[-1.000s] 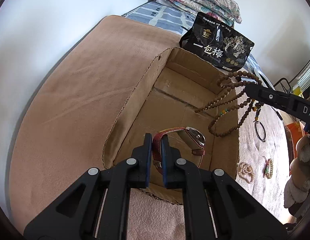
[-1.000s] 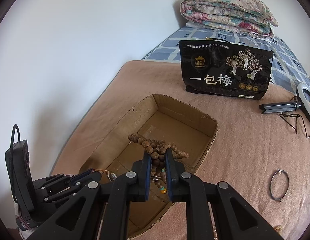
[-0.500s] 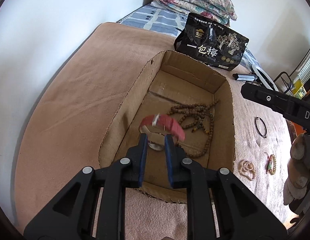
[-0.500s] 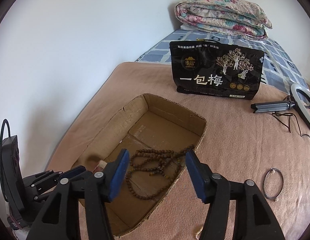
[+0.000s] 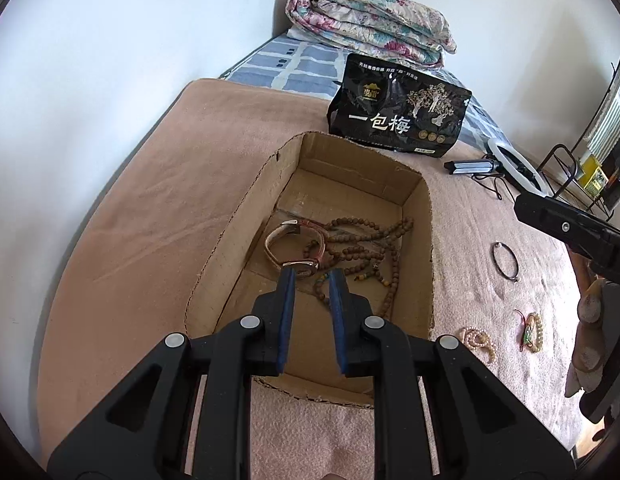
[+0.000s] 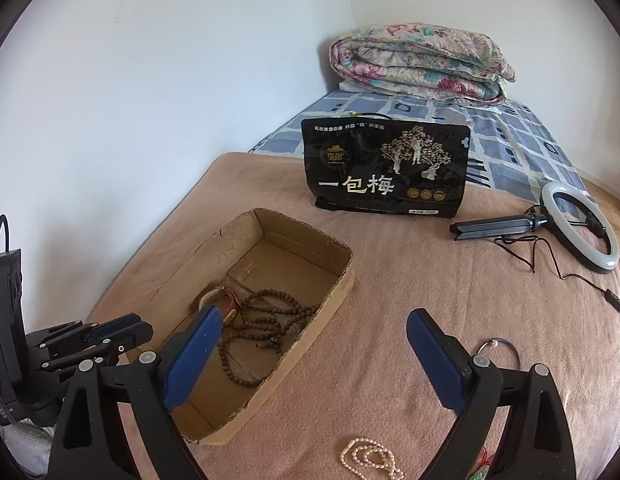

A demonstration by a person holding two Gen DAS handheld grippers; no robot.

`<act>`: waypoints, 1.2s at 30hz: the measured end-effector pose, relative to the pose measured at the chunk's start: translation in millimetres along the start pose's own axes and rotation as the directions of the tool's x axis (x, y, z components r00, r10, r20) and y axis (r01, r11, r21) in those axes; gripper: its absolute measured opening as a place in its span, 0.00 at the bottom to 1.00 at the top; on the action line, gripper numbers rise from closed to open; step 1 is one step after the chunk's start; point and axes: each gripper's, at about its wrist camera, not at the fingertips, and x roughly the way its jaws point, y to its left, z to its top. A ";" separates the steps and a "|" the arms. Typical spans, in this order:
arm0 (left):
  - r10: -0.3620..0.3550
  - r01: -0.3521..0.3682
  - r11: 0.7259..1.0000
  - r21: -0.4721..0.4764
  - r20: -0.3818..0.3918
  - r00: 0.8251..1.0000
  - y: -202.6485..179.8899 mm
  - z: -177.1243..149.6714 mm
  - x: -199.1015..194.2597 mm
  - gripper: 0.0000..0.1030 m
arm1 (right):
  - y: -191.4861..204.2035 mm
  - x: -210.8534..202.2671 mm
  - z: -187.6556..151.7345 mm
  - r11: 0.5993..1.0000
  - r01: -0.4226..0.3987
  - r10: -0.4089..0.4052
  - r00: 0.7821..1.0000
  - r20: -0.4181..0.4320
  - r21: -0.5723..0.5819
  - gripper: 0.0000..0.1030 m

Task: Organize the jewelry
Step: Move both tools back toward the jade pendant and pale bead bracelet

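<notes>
A cardboard box [image 5: 425, 248] [image 6: 337, 280] lies on the pink blanket. Inside it lie a red-strapped watch [image 5: 298, 248] [image 6: 224, 300] and a long brown bead necklace [image 5: 361, 248] [image 6: 266, 320]. My left gripper [image 5: 311, 276] hovers above the box's near end, jaws slightly apart and empty; it also shows in the right wrist view [image 6: 122, 332]. My right gripper [image 6: 313, 320] is wide open and empty, above the blanket right of the box. On the blanket lie a metal ring bangle [image 5: 505, 260] [image 6: 505, 348], a pearl chain [image 5: 475, 340] [image 6: 369, 460] and a green beaded bracelet [image 5: 531, 330].
A black snack bag [image 5: 397, 116] [image 6: 385, 172] stands behind the box. A ring light with folded tripod and cable [image 6: 577, 224] lies at the right. A folded floral quilt [image 6: 421, 64] sits at the back by the white wall.
Both grippers let go: the watch and the bead necklace dropped into the box. Both grippers opened and pulled back and up from the box.
</notes>
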 end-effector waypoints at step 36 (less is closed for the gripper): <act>-0.234 0.270 0.914 0.302 -0.150 0.961 -193.8 -57.0 2.9 0.62 | -209.6 -84.6 -66.3 0.946 0.285 -0.292 0.956 0.025 0.153 1.00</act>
